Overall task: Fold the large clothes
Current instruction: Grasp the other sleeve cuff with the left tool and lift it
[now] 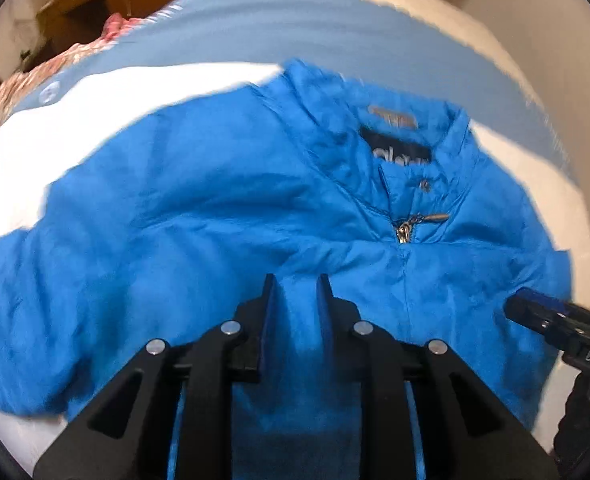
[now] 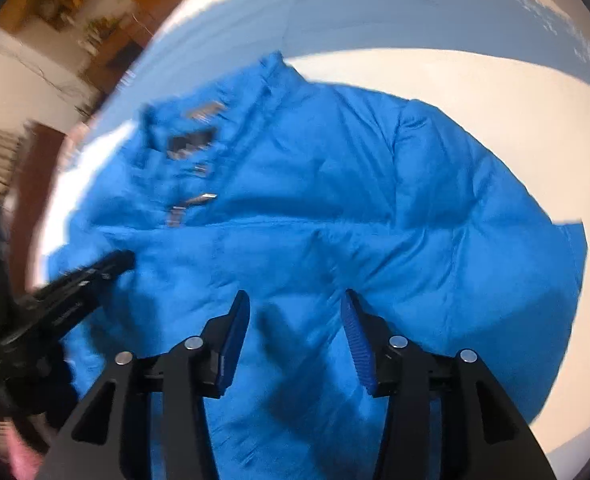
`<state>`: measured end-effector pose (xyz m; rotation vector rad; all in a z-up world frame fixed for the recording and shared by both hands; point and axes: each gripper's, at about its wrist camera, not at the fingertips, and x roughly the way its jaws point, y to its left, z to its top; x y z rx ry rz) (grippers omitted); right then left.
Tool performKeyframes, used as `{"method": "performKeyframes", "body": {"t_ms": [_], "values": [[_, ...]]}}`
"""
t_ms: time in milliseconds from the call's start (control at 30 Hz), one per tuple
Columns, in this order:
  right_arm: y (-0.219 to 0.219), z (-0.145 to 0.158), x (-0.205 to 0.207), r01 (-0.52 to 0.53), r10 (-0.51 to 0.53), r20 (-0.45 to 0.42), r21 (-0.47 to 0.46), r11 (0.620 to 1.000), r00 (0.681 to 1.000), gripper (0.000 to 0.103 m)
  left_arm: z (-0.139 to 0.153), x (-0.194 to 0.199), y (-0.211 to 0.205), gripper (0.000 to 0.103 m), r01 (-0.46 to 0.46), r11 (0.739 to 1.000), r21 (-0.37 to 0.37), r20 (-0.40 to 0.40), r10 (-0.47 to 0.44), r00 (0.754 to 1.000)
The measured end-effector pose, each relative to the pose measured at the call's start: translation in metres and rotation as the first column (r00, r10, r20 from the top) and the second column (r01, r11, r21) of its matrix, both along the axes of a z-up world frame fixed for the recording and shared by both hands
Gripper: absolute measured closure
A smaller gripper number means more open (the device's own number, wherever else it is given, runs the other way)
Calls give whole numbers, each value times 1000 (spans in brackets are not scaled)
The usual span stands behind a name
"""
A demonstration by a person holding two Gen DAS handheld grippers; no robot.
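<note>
A bright blue puffer jacket (image 1: 215,200) lies spread front-up on a bed, collar and dark neck label (image 1: 399,148) at the far side, with the zipper pull (image 1: 405,232) just below the collar. My left gripper (image 1: 295,282) hangs over the chest left of the zipper line. Its jaws stand a narrow gap apart, with blue fabric showing in the gap and no clear pinch. In the right wrist view the jacket (image 2: 335,180) fills the middle. My right gripper (image 2: 295,300) is open wide above the jacket's body. The left gripper (image 2: 129,258) reaches in from the left, near the zipper pull (image 2: 175,216).
The jacket rests on white bedding (image 1: 95,112) with a light blue band (image 1: 295,28) across the far side. A pink floral cloth (image 1: 35,76) lies at the far left edge. Wooden furniture (image 2: 75,0) stands beyond the bed. The right gripper's tip (image 1: 513,304) shows at the jacket's right side.
</note>
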<state>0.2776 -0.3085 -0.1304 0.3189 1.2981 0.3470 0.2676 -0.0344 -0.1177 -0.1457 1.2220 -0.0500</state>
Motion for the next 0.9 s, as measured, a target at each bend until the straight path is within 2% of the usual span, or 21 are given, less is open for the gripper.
{"method": "performKeyframes", "body": {"t_ms": [100, 167, 200, 233, 300, 367, 433, 533, 633, 733, 800, 833, 900], "values": [[2, 19, -21, -29, 30, 33, -28, 999, 999, 48, 29, -39, 42, 65, -59, 998, 15, 73, 58, 996], [5, 27, -39, -46, 49, 54, -48, 998, 997, 48, 39, -62, 78, 62, -118, 992, 48, 98, 113, 989], [7, 29, -48, -52, 55, 58, -55, 997, 997, 47, 42, -75, 96, 57, -152, 986, 66, 106, 144, 984], [6, 30, -53, -59, 63, 61, -55, 997, 996, 47, 44, -86, 117, 47, -191, 978, 86, 108, 181, 978], [10, 29, -59, -62, 66, 65, -72, 995, 996, 47, 49, -115, 166, 41, -297, 947, 124, 123, 283, 951], [19, 28, -65, -77, 84, 70, -92, 993, 994, 46, 50, -140, 216, 39, -393, 906, 156, 124, 377, 918], [28, 24, -71, -91, 97, 65, -95, 991, 993, 46, 47, -164, 264, 36, -489, 857, 161, 113, 476, 872], [35, 23, -78, -96, 102, 58, -96, 991, 993, 46, 42, -207, 336, 36, -644, 754, 130, 94, 637, 765], [42, 22, -80, -94, 100, 56, -99, 991, 993, 46, 35, -249, 402, 36, -779, 626, 29, 74, 776, 626], [50, 21, -82, -96, 103, 57, -111, 989, 993, 46, 22, -273, 442, 36, -845, 531, -69, 40, 848, 529], [55, 20, -84, -97, 104, 54, -115, 989, 993, 46, 12, -279, 461, 37, -862, 487, -139, 13, 872, 490], [56, 20, -85, -96, 103, 52, -118, 988, 993, 46, 5, -281, 471, 37, -862, 471, -187, -6, 877, 480], [57, 19, -88, -90, 97, 46, -129, 988, 994, 46, -5, -278, 481, 37, -863, 452, -227, -31, 882, 470]]}}
